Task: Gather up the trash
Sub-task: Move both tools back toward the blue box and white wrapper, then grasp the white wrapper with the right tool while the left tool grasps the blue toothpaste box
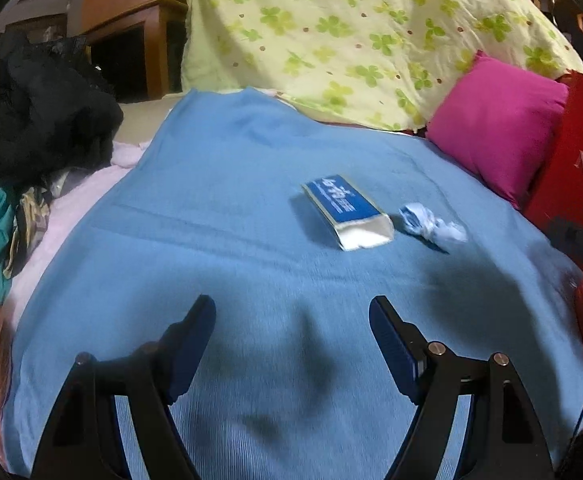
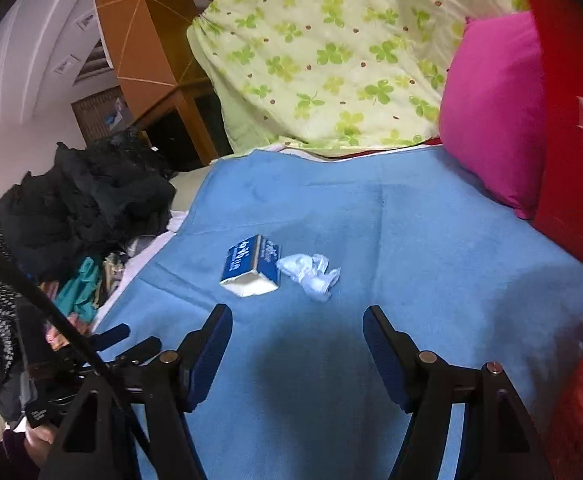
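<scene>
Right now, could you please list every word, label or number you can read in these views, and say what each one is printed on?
"Nih": white letters on the red box, cut off by the edge of the left wrist view.
"Ni": the same red box in the right wrist view, also cut off.
White script on the blue tissue pack: too blurred to read.

Left gripper: I hold it tilted downward, jaws spread wide, nothing between them. Right gripper: same downward tilt, jaws apart and empty; the left gripper shows at its left edge.
</scene>
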Demonstrator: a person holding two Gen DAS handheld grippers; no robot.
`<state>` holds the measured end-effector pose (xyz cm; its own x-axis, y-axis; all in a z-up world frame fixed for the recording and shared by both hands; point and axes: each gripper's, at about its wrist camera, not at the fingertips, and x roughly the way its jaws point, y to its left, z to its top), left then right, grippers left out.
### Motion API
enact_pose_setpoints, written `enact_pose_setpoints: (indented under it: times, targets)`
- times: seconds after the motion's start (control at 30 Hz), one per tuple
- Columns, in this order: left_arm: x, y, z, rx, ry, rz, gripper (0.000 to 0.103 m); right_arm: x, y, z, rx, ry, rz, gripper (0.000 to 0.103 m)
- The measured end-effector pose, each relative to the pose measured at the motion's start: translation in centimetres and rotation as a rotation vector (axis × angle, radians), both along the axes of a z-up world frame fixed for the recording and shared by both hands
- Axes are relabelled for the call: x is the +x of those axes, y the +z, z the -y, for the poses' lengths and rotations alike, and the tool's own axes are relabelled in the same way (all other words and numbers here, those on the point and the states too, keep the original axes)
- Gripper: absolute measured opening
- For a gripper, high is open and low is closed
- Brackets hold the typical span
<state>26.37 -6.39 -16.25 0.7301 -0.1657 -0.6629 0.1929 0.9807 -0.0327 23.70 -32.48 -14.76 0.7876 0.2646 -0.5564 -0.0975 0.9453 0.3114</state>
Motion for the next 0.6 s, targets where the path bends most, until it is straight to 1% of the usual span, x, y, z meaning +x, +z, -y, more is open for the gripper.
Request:
enact_pose_setpoints:
  times: [0.13,0.27,0.3,0.37,0.43,0.5,0.57,0.6]
  targets:
    - [2.3,-0.3,0.4,-0.001,0.002,-0.006,0.079,4.0,-1.5,-0.7,-0.017,0.008,-0.065,0.071]
    - [4.2,-0.1,0.9,-0.005,-0.016,0.001,0.079,7.2,-2.4,-1.5,-0.060,0.026,-0.077,0.064]
    - [4.6,0.0,1.0,-0.008,-0.021,0.005,0.079,8.1,-2.8,-1.5,-0.055,0.032,-0.087,0.060]
    - [5.3,0.2,1.0,-0.010,-0.027,0.015,0.079,9.3,-3.5,-1.7,-0.053,0.039,-0.105,0.058]
    - [6.0,0.3,1.0,-0.008,-0.027,0.026,0.079,10.7,-4.3,-2.0,-0.066,0.046,-0.123,0.057]
    - [6.8,0.2,1.0,-0.011,-0.032,0.025,0.079,11.9,-5.0,-2.4,-0.061,0.061,-0.139,0.054]
    - [7.6,0.1,1.0,-0.033,-0.040,0.017,0.079,12.9,-5.8,-2.9,-0.072,0.071,-0.173,0.051]
    - [8.0,0.1,1.0,-0.044,-0.041,0.014,0.079,13.4,-6.4,-3.2,-0.090,0.075,-0.202,0.047]
